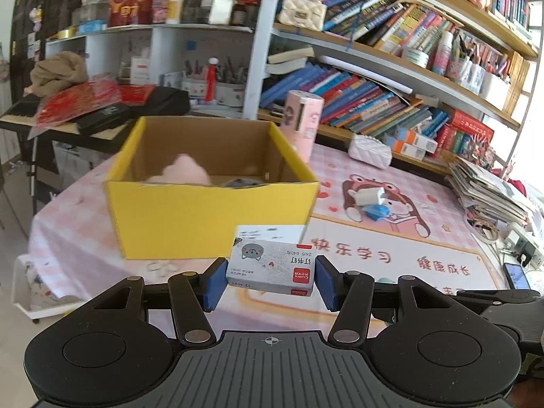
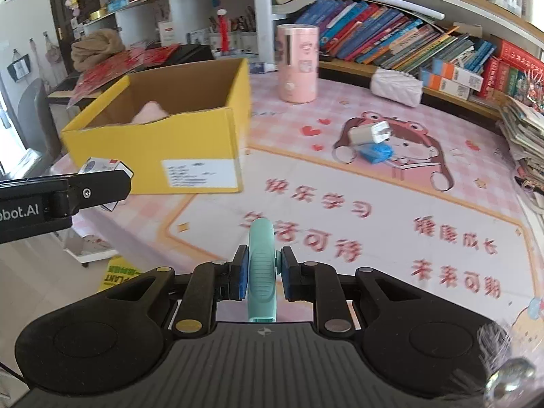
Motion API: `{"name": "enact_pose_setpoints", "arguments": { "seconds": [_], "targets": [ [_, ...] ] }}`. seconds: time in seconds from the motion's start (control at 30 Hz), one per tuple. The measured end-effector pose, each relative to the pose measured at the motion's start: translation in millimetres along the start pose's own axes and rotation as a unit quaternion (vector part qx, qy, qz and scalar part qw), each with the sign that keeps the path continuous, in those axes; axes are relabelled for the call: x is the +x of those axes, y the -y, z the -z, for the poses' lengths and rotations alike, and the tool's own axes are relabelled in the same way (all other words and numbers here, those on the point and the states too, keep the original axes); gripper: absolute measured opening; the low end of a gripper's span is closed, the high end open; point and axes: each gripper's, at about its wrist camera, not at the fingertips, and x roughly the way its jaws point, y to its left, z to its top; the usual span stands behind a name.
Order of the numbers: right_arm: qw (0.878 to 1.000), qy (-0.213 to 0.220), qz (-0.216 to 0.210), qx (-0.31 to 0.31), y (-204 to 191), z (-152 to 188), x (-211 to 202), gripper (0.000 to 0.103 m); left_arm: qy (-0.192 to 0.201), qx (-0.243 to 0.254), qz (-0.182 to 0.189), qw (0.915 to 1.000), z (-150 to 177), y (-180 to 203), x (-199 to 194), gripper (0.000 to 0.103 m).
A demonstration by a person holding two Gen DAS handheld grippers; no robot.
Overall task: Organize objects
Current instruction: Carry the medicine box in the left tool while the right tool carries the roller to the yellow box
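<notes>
Nearest in the left wrist view: left tool [image 1: 271, 280] clamped on a small staple box [image 1: 272, 267], blue pads [image 1: 215, 284] pressed against both short ends, box lifted clear of the counter [image 1: 391, 258] and hanging just short of the yellow cardboard box [image 1: 210, 214]. Nearest in the right wrist view: right tool [image 2: 261, 273] clenched tight on a slim mint-green object [image 2: 261, 268], held on edge between the pads, its upper end poking up past the fingertips, above the pink printed mat. At the left edge of that same view, the left tool's black arm [image 2: 68, 192] with the staple box just beside the yellow box's near corner.

Further out on the counter: the yellow box, open-topped, white label [image 2: 199, 173] on one side wall, a soft pink thing [image 1: 185, 171] and a darker item, too blurred to name, lying inside. To the right, on the cartoon print, a white charger plug [image 2: 370, 132] resting on a blue packet [image 2: 377, 153], touching, well apart from the yellow box.

Behind these: a pink cylindrical container [image 2: 298, 63] standing upright near the counter's far edge, a white quilted pouch [image 2: 396, 86] beside it to the right. Farthest: shelves of leaning books [image 1: 367, 102], and a stack of papers [image 1: 489, 190] at the right.
</notes>
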Motion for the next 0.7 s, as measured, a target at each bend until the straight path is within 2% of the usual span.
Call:
{"name": "enact_pose_setpoints", "arguments": {
  "seconds": [0.3, 0.7],
  "targets": [
    [0.999, 0.009, -0.023, -0.025, -53.0, 9.0, -8.1, 0.018, 0.017, -0.009, -0.017, 0.9997, 9.8, -35.1, -33.5, 0.054],
    [0.999, 0.026, -0.02, -0.042, -85.7, 8.7, -20.4, 0.018, 0.04, -0.014, -0.012, 0.999, 9.5, -56.8, -52.5, 0.054]
  ]
}}
